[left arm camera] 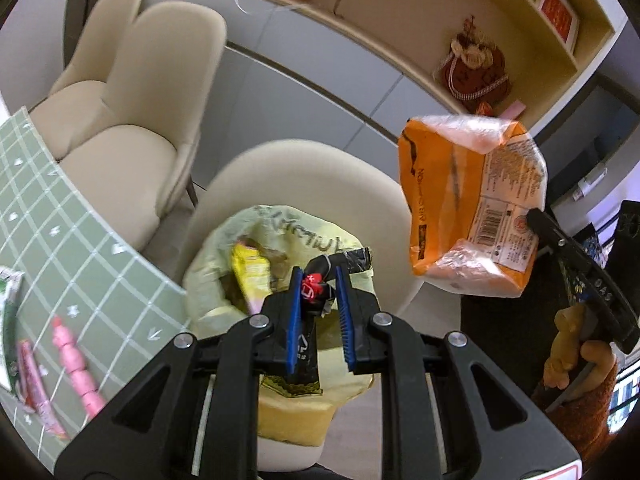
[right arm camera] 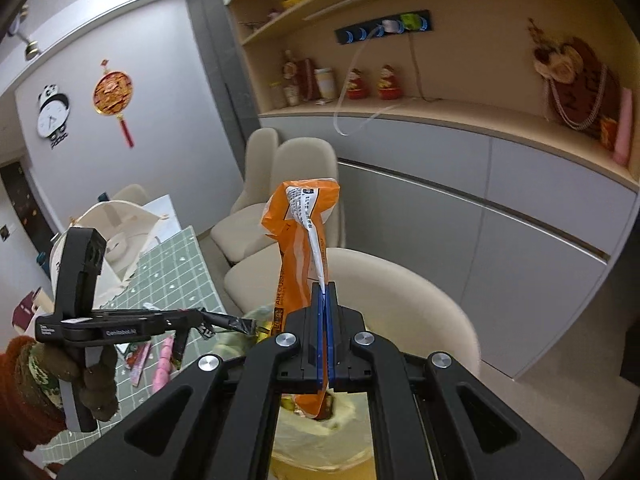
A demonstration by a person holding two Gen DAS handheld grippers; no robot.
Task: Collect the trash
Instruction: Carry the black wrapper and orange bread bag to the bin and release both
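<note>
Above the yellow trash bag (left arm camera: 280, 232), left fingers (left arm camera: 294, 312) pinch a black wrapper (left arm camera: 316, 284), right fingers (right arm camera: 320, 320) an orange bag (right arm camera: 300, 232).

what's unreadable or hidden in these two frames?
- Trash bag contents, left wrist view: only a yellow wrapper shows; the left gripper and its black wrapper cover the rest.
- Trash bag in the right wrist view: mostly hidden by the right gripper and orange bag.
- Orange bag print: too small and blurred to read.
- Pink wrappers on the table: blurred, cut by the fisheye edge.
</note>
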